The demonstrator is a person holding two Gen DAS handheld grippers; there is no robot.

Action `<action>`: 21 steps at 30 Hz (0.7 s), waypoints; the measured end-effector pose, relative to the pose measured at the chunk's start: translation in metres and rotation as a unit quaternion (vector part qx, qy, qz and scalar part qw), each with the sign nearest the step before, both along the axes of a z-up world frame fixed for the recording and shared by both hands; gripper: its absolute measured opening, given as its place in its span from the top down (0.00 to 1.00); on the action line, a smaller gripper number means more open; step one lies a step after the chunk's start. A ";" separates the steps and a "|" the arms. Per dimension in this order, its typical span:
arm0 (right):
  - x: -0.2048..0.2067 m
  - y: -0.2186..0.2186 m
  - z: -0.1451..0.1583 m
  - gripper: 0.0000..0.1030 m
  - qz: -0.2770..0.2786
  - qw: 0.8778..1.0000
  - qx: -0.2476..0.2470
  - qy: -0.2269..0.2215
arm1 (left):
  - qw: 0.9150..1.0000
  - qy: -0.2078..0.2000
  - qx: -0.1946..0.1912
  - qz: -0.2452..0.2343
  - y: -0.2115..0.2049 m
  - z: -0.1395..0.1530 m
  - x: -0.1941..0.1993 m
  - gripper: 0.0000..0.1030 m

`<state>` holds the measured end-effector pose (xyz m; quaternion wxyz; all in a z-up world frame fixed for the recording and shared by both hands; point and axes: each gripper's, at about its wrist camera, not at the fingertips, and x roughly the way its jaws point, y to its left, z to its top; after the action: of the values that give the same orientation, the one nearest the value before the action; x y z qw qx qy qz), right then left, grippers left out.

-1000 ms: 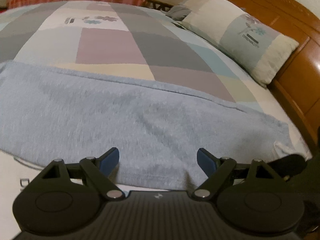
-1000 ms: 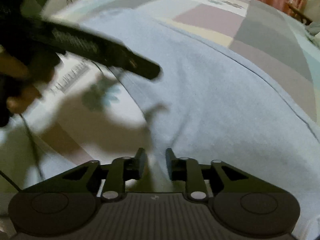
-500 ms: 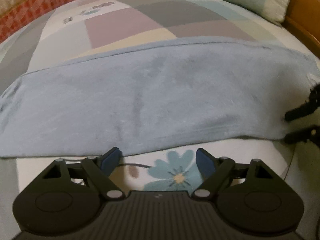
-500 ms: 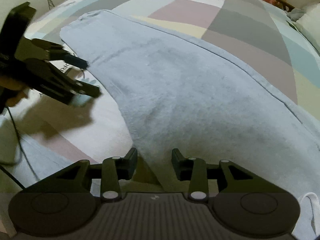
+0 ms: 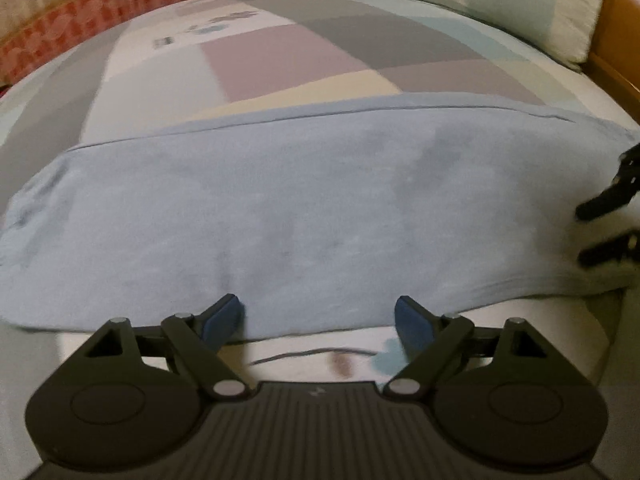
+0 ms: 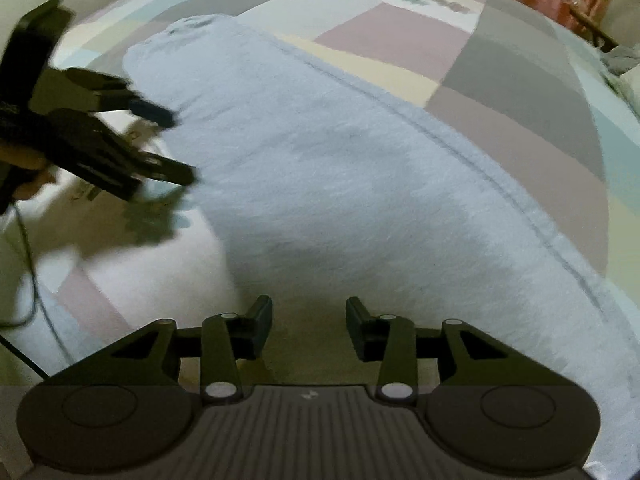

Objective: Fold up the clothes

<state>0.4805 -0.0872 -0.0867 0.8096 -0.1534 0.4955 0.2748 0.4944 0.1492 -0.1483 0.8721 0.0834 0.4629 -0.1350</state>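
A light blue garment [image 5: 320, 200] lies flat in a long band across the patchwork bedspread [image 5: 280, 52]. My left gripper [image 5: 318, 316] is open, its blue pads [image 5: 222, 314] wide apart just above the garment's near edge, gripping nothing. The right wrist view shows the same garment [image 6: 360, 168] running from upper left to lower right. My right gripper [image 6: 308, 320] hovers at its near edge, jaws opening, with no cloth pinched between them. Each gripper appears in the other's view: the right gripper [image 5: 596, 234] at the garment's right end, the left gripper [image 6: 180, 144] at its left side.
A pale pillow [image 5: 520, 4] leans on the wooden headboard [image 5: 616, 40] at the far right. A red patterned curtain [image 5: 60, 28] hangs beyond the bed. A thin dark cable [image 6: 28, 280] trails over the bed's left edge.
The left wrist view has tipped down and rolled, and the garment's near edge now sits at its fingertips. The right gripper's jaws have spread wider. The left gripper shifted along the garment's edge.
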 end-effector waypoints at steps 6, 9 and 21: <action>0.039 -0.036 0.000 0.56 -0.111 0.991 -0.060 -0.055 | 0.997 -0.026 -0.071 0.022 0.004 0.011 0.010 0.19; 0.055 -0.052 -0.009 0.54 -0.176 0.980 -0.078 -0.050 | 0.996 -0.039 -0.082 -0.011 -0.017 0.006 0.019 0.18; 0.085 -0.069 -0.009 0.31 -0.195 0.977 0.030 -0.079 | 0.998 -0.013 0.049 0.024 0.006 0.010 0.018 0.17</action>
<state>0.5652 -0.1561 -0.0957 0.8885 -0.0505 0.4417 0.1140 0.5125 0.1553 -0.1379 0.8759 0.1172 0.4592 -0.0902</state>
